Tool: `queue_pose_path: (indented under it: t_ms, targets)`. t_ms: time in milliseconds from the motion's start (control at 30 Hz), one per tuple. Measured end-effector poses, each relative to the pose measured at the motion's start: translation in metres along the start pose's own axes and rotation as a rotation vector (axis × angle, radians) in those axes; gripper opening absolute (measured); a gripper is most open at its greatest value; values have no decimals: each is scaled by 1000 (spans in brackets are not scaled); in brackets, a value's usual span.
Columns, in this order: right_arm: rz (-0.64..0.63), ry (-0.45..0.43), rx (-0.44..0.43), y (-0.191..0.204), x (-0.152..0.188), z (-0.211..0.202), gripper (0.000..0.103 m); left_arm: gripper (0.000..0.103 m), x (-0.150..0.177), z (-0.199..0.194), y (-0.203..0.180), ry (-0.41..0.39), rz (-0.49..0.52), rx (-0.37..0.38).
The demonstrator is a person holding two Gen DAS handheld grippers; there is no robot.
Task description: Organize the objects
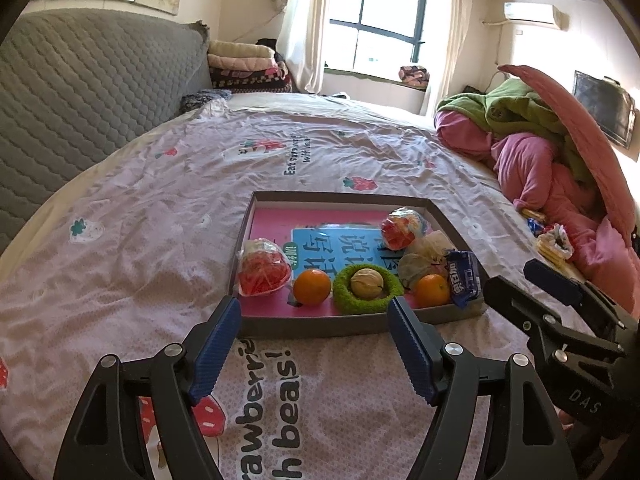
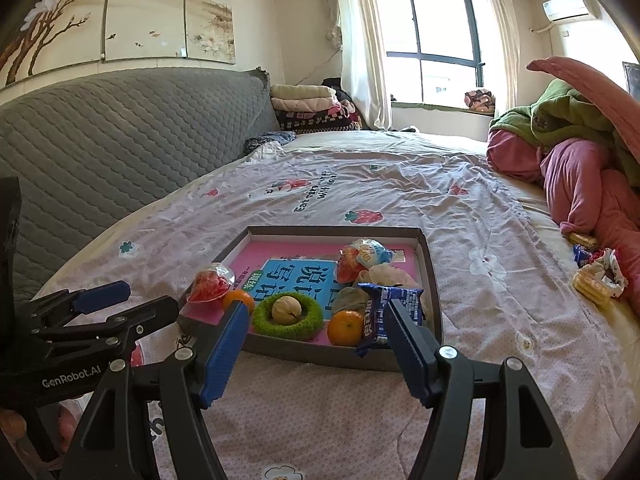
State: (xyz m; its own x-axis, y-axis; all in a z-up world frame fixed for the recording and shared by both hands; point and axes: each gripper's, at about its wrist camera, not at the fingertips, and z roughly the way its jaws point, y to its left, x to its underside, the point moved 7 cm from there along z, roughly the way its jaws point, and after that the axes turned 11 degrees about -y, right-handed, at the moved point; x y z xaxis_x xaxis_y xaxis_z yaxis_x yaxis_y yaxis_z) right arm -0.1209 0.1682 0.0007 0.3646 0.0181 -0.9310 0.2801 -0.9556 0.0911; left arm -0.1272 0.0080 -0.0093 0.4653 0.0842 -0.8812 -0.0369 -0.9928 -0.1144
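1. Left tool [image 1: 314, 314] open, nothing between its pads, held over the bed sheet [image 1: 140, 240] just short of the tray [image 1: 340, 326].
2. Right tool [image 2: 314, 316] open and empty, beside the left one, near the tray's front wall.
3. Tray lies on the bed and holds two oranges [image 1: 312, 287], a walnut [image 1: 367, 283] inside a green ring [image 1: 344, 294], red net bags [image 1: 264, 270] and a blue snack packet [image 1: 465, 278].
4. More snacks [image 2: 594, 286] lie loose to the right, against the pink bedding [image 2: 580, 176].
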Motion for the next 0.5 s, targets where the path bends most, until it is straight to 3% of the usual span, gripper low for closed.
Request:
queue_pose_path:
  t_ms: [500]
  targets:
    - [27,17,12,-6,20,3,69,77,12,2,-1,4,23,-23]
